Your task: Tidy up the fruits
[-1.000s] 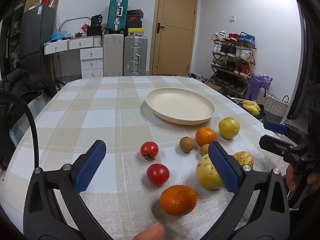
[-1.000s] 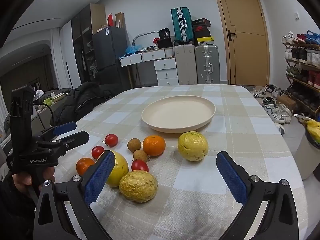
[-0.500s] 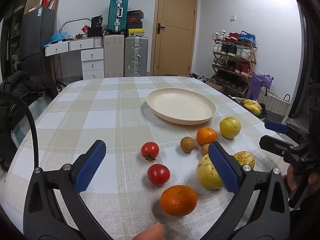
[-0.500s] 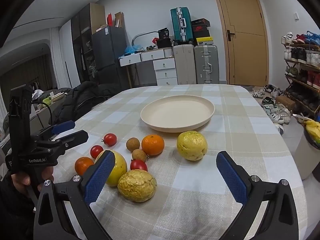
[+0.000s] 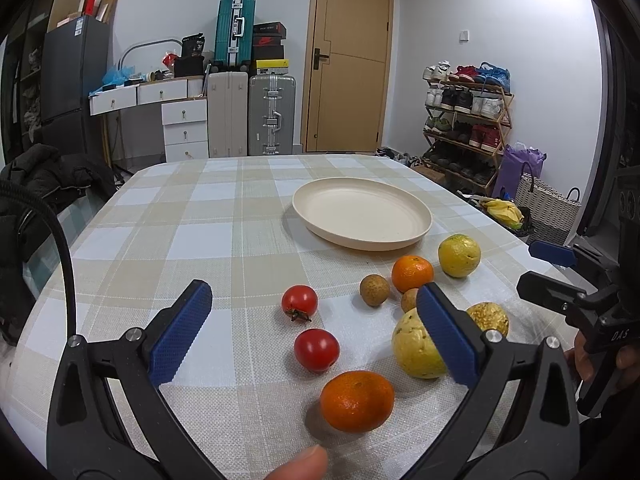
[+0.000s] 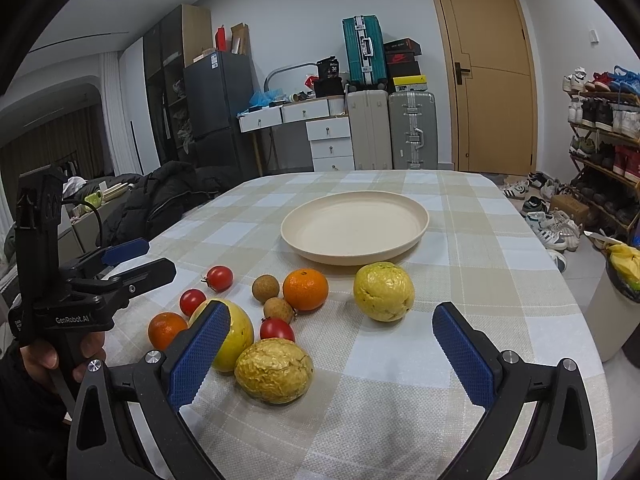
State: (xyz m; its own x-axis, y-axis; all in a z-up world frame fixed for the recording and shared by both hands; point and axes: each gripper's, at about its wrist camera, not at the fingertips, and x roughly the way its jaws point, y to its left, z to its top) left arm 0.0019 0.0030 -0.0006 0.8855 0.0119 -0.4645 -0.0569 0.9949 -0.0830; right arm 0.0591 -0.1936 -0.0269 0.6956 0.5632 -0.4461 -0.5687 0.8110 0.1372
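A cream plate (image 5: 362,214) (image 6: 354,226) sits bare at the table's middle. In front of it lie loose fruits: two tomatoes (image 5: 300,301) (image 5: 317,349), a near orange (image 5: 357,400), a far orange (image 5: 412,273) (image 6: 305,289), two brown longans (image 5: 374,289), a smooth yellow fruit (image 5: 416,348) and a wrinkled yellow one (image 6: 274,370), plus a yellow-green fruit (image 6: 383,291) (image 5: 459,255) nearest the plate. My left gripper (image 5: 310,318) hovers open over the tomatoes. My right gripper (image 6: 332,334) is open above the cloth beside the wrinkled fruit. Neither holds anything.
The checked tablecloth (image 5: 200,220) covers a rounded table. A dark jacket (image 6: 160,196) lies off its left edge. Suitcases (image 5: 272,112), drawers and a door stand behind, a shoe rack (image 5: 464,120) and basket to the right. A fingertip (image 5: 300,464) shows at the bottom.
Both views shift very slightly; the fruits and plate stay where they were, and both grippers remain open.
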